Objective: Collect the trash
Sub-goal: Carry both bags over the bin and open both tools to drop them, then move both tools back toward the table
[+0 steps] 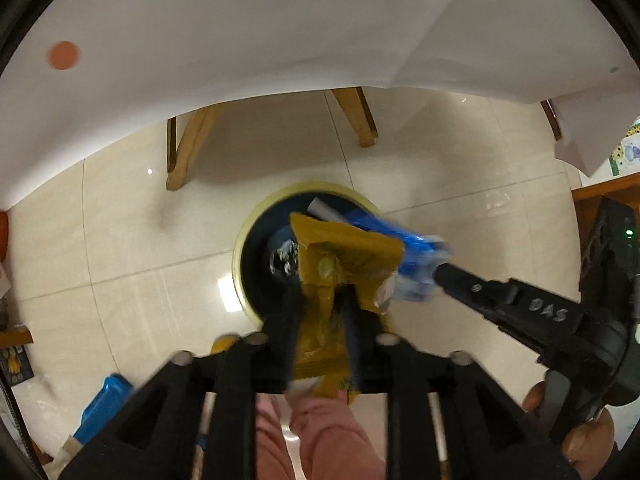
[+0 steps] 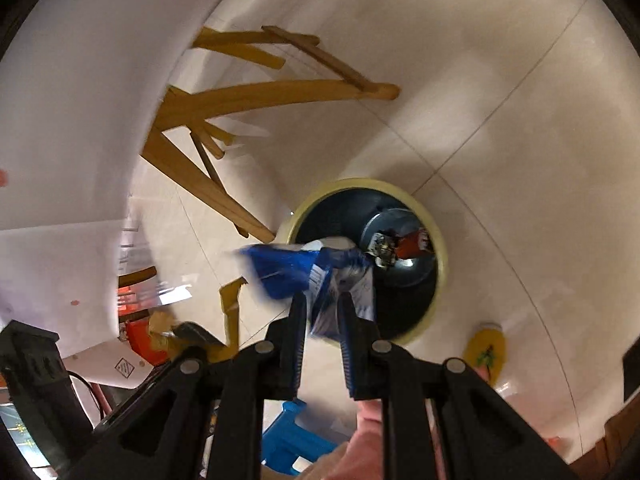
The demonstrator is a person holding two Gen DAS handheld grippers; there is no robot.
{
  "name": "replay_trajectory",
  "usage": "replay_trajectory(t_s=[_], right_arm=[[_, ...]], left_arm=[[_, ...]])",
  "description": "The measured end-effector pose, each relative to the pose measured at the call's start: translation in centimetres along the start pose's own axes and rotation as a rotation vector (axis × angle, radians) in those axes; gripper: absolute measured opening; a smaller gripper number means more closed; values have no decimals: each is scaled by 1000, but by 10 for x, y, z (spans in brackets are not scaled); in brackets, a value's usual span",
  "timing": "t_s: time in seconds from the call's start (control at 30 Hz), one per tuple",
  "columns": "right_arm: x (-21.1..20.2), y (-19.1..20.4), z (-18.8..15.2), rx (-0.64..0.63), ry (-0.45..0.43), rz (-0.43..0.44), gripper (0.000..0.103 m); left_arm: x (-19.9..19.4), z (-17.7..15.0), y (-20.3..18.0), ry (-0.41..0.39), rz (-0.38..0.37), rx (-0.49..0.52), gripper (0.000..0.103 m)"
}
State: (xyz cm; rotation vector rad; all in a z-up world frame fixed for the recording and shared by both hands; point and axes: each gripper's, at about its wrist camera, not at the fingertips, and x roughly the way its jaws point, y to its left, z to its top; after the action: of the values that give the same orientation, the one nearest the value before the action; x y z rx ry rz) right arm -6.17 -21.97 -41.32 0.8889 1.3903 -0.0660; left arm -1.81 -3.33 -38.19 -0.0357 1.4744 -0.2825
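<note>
The left gripper [image 1: 320, 312] is clamped on a yellow wrapper [image 1: 344, 256], its two fingers [image 1: 286, 320] pressed against the crumpled foil, which sticks up past the tips over the bin [image 1: 256, 228]. The right gripper [image 2: 322, 316] is clamped on a blue wrapper [image 2: 296, 270], held between its fingers [image 2: 294, 320] at the bin's near rim. In the left wrist view the right gripper reaches in from the right, and the blue wrapper touches the yellow one above the bin mouth. The bin, dark inside with a pale yellow rim, stands on a cream tiled floor [image 1: 128, 220] and already holds trash [image 2: 396, 246], including a red scrap and a crumpled silvery piece. Beyond it stand wooden legs [image 1: 188, 148] under a white tablecloth [image 1: 240, 40].
</note>
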Motion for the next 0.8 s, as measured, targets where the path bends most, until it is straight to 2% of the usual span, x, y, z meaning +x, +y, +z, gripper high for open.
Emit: replay_trajectory(t_s=[0.03, 0.07, 0.1, 0.13, 0.27, 0.53, 0.8], right_arm=[[9, 1, 2, -5, 9, -5, 20], [19, 1, 3, -10, 22, -16, 24], [32, 0, 4, -12, 37, -36, 33], [40, 0, 6, -15, 47, -47, 34], [56, 7, 8, -77, 48, -107, 34], [44, 41, -3, -284, 15, -215, 34], [-1, 84, -14, -456, -27, -282, 34]], left_arm=[[5, 0, 0, -4, 1, 0, 35], [11, 0, 0, -5, 4, 2, 38], [16, 2, 0, -5, 9, 4, 39], [20, 4, 0, -2, 17, 9, 39], [28, 5, 2, 5, 32, 10, 39], [12, 6, 2, 5, 30, -7, 39], [-35, 7, -1, -19, 30, -13, 39]])
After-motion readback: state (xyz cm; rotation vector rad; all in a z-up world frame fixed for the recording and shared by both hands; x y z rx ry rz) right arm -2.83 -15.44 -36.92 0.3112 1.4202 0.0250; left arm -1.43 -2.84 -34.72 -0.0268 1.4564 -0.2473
